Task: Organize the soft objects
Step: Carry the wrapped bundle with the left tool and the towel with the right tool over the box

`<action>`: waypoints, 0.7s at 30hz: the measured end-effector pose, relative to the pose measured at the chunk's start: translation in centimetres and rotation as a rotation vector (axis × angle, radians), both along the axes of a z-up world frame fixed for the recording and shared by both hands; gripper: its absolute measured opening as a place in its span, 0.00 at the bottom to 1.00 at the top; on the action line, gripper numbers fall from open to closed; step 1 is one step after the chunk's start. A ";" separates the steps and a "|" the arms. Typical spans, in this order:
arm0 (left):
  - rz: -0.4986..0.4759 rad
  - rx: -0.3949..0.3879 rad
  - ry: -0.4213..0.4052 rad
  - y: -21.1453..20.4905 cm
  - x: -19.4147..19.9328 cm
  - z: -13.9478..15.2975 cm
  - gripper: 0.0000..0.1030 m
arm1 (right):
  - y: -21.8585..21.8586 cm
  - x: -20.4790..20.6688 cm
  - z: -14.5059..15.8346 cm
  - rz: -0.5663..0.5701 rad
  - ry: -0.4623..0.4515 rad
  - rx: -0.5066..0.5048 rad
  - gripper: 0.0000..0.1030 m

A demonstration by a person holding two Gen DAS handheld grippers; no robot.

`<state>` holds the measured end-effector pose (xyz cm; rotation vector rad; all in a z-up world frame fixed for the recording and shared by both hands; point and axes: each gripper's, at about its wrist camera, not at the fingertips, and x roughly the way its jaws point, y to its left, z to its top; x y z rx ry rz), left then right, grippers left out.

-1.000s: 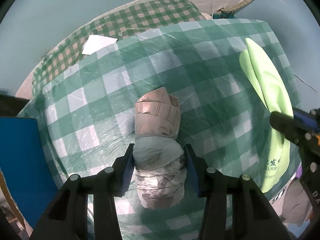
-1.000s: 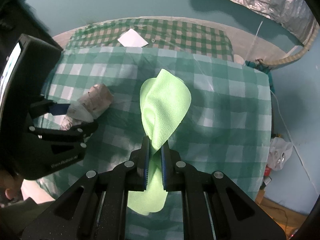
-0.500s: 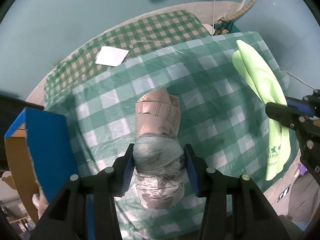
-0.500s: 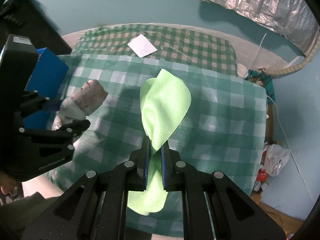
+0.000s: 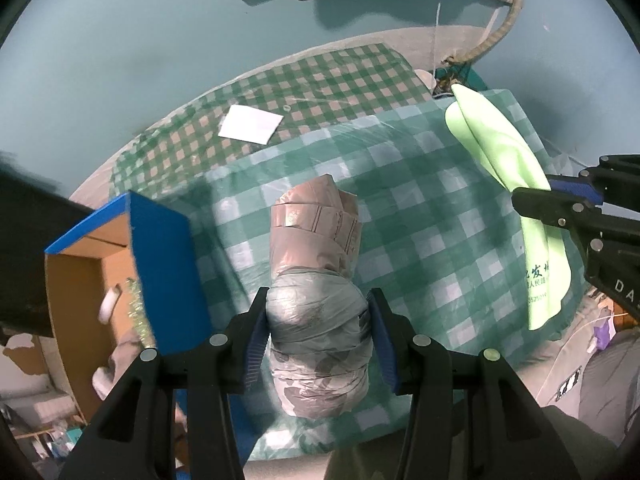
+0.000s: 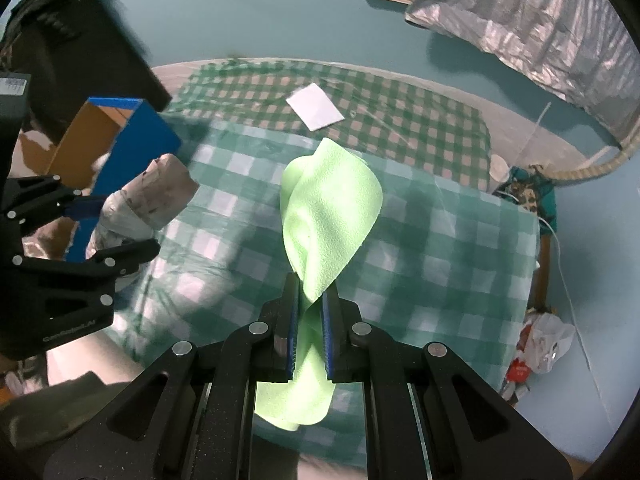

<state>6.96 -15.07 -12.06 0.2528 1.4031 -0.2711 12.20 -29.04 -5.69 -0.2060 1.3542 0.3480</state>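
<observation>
A checked tablecloth (image 5: 432, 216) is spread below both grippers. A blue box (image 5: 160, 264) stands open at the tablecloth's left edge. Above the tablecloth, a wrapped bundle (image 5: 316, 280) is clamped in the left gripper (image 5: 318, 336). A green cloth (image 6: 328, 216) is pinched in the right gripper's (image 6: 311, 332) closed jaws, over the tablecloth's middle.

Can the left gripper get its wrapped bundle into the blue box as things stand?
Probably yes. The left gripper holds the wrapped bundle clear above the checked tablecloth, and the blue box sits open-topped beside it with nothing between them.
</observation>
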 end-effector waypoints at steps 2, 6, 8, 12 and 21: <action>0.004 0.006 -0.010 0.8 -0.3 0.6 0.47 | 0.8 0.0 0.5 0.013 -0.002 0.007 0.08; 0.006 0.028 -0.028 2.4 -0.9 1.3 0.47 | 2.5 0.0 1.4 0.041 -0.009 0.020 0.08; 0.012 0.031 -0.032 3.2 -1.1 1.6 0.47 | 3.3 0.0 2.0 0.059 -0.015 0.023 0.08; 0.042 0.032 -0.033 5.2 -1.4 1.9 0.47 | 5.1 0.0 2.8 0.094 -0.023 0.028 0.08; 0.102 0.048 -0.060 9.0 -2.0 3.3 0.47 | 9.6 -0.1 3.4 0.180 -0.024 0.038 0.08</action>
